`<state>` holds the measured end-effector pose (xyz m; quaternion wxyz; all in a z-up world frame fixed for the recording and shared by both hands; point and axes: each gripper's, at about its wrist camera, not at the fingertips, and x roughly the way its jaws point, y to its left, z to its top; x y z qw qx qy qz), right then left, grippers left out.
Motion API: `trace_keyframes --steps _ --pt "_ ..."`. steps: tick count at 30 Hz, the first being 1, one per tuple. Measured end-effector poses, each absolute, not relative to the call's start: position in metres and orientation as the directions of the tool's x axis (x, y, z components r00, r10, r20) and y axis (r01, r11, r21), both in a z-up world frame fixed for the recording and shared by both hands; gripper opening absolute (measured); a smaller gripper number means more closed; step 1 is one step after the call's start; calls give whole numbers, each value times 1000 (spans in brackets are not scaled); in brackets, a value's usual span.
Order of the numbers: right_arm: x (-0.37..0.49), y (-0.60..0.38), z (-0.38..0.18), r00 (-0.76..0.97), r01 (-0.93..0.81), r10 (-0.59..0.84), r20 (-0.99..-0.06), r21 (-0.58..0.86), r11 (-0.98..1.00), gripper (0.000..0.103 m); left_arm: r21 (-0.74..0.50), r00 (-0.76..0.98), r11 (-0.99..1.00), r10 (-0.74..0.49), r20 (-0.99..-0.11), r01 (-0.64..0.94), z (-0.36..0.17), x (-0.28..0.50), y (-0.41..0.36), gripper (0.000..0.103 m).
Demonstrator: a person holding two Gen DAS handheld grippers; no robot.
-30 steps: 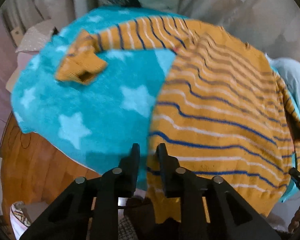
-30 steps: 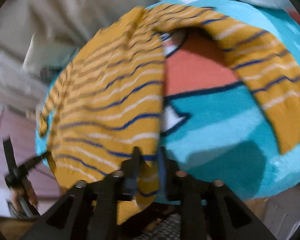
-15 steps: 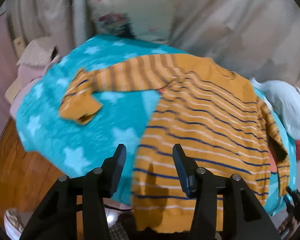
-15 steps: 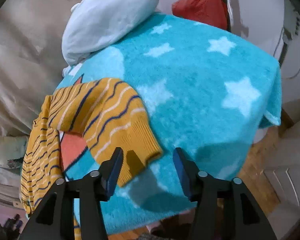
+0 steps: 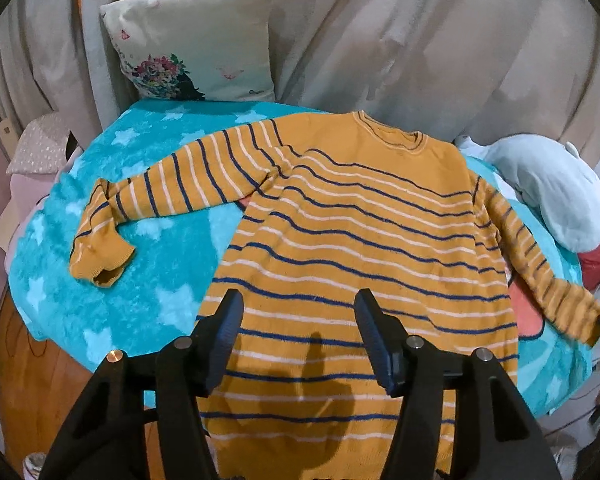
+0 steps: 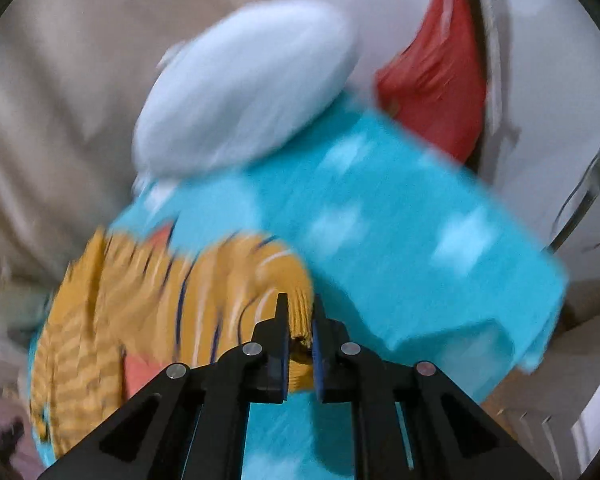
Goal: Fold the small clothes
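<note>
**Kid:** One sweater (image 5: 364, 240), right? Where is it?

**Helper:** Yes, just one. The yellow striped sweater lies flat on the blue star blanket (image 5: 112, 288), front side down or up I cannot tell. Its neck is at the far side of the blanket, near the flower pillow (image 5: 196, 36). Its bottom edge hangs off the near side of the blanket.

**Kid:** What are the claws doing?

**Helper:** The left gripper (image 5: 298, 336) has just been opening. Its jaws are spread apart above the bottom part of the sweater, with nothing pinched between them. The right gripper (image 6: 300, 320) has just snapped closed. It is pinching the cuff of the right sleeve (image 6: 296, 300), near the edge of the blanket by the pale blue cushion (image 6: 244, 92). That picture is blurry, but the yellow knit sits right between the pads.

**Kid:** Is the sweater hard to move?

**Helper:** I think not. It looks soft, floppy and light. It will bend anywhere and sag if held by one spot. The fuzzy blanket may drag on it a bit.

**Kid:** Where should you grab it?

**Helper:** At the cuffs and the corners of the bottom edge, I think. The left sleeve (image 5: 168, 192) lies stretched out on the blanket, and its cuff would be a good spot next.
</note>
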<state>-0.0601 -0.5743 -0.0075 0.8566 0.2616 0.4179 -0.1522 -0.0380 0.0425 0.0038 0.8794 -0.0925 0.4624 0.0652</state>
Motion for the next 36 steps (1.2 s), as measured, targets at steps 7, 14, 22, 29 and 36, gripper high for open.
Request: trace_keyframes --steps 7,14,22,29,36 --pt "-11 -642 38 609 567 -158 -778 287 772 9 -92 550 969 52 -834 -231 -3 -28 47 57" --pt "50 -576 63 622 440 -71 -780 273 856 9 -83 537 968 60 -841 -238 -11 -15 61 57" --pt "136 -344 42 534 59 311 -786 402 914 9 -159 524 959 -14 -852 -233 -25 7 99 57" --pt "195 -126 -7 355 -201 500 -790 458 866 9 -181 513 952 -29 -858 -249 -33 24 161 58" --pt "230 -7 -73 250 -289 484 -839 412 864 13 -189 500 950 -42 -865 -248 -46 37 205 58"
